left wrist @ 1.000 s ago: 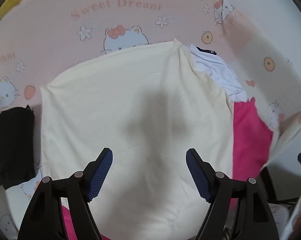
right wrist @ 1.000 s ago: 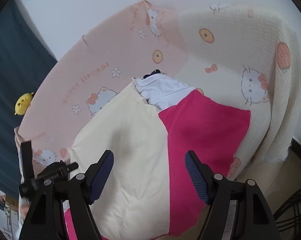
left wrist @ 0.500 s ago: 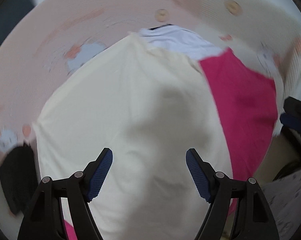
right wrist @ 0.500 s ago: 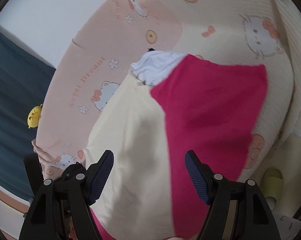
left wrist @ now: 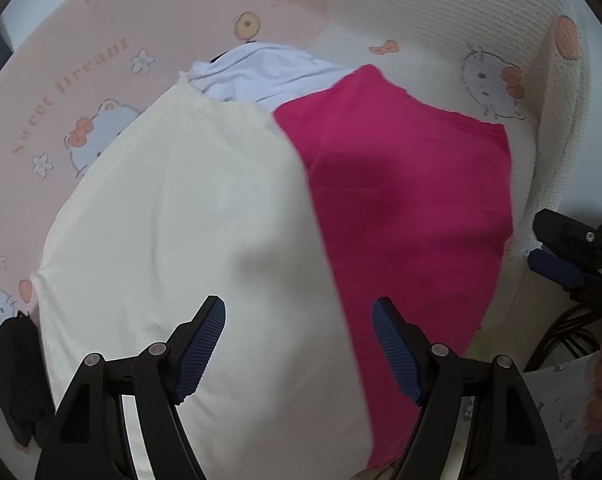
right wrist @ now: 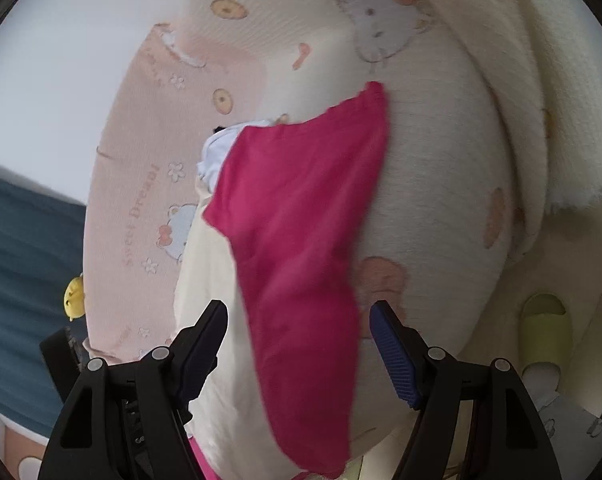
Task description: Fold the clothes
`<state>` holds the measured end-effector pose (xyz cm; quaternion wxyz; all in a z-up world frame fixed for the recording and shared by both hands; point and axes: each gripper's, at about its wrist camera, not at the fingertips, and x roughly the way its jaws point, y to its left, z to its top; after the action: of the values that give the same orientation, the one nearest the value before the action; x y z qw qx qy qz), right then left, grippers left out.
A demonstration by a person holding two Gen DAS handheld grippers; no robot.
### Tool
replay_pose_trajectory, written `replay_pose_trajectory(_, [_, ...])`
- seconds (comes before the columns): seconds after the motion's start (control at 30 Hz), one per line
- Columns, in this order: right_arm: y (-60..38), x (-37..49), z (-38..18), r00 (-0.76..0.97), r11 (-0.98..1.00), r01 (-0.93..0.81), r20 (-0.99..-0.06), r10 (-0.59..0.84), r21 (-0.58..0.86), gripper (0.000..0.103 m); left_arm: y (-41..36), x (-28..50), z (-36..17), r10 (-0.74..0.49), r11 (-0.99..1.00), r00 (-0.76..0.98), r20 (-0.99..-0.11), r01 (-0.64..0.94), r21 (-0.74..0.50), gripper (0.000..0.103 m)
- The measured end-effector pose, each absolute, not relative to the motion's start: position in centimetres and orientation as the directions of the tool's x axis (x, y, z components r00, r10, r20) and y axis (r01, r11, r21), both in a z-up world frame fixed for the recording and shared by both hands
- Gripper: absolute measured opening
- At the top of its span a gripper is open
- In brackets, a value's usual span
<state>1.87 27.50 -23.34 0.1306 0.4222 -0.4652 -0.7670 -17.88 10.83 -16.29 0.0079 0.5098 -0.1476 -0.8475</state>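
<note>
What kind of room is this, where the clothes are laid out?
Most likely a bedroom. The clothes lie on a bed with a cartoon cat bedsheet reading "Sweet Dream", a matching blanket is heaped at one side, and a green slipper sits on the floor beside it.

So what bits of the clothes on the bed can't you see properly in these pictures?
- White garment: mostly covered by the cream cloth and the bright pink cloth in both views.
- Pink cloth's near edge: cut off by the frame bottom, left wrist view; blurred in the right wrist view.
- Black fabric: cut off at the left edge; what kind it is cannot be told.
- Open left gripper and open right gripper hold nothing.
</note>
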Motion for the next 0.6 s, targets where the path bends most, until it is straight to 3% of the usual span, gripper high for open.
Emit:
replay_pose_trajectory(0.13, [28.3, 1.6, -23.2, -0.632, -0.487, -0.17, -0.474, -0.613, 0.857, 0.073, 11.9, -18.0, -17.2, -0.183, -0.958, -0.488, -0.854, -0.109, 0.267, 0.075])
replay_pose_trajectory(0.3, [29.2, 1.3, -23.2, -0.654, -0.43, -0.148, -0.414, -0.633, 0.891, 0.073, 12.7, -17.8, -17.0, -0.036, -0.983, -0.474, -0.88, -0.14, 0.116, 0.075])
replay_pose_trajectory(0.6, [30.3, -1.4, -25.3, -0.611, -0.339, -0.276, -0.436, -0.66, 0.9, 0.073, 15.1, -19.8, -18.4, 0.071, -0.979, -0.402, -0.913, -0.204, 0.014, 0.075])
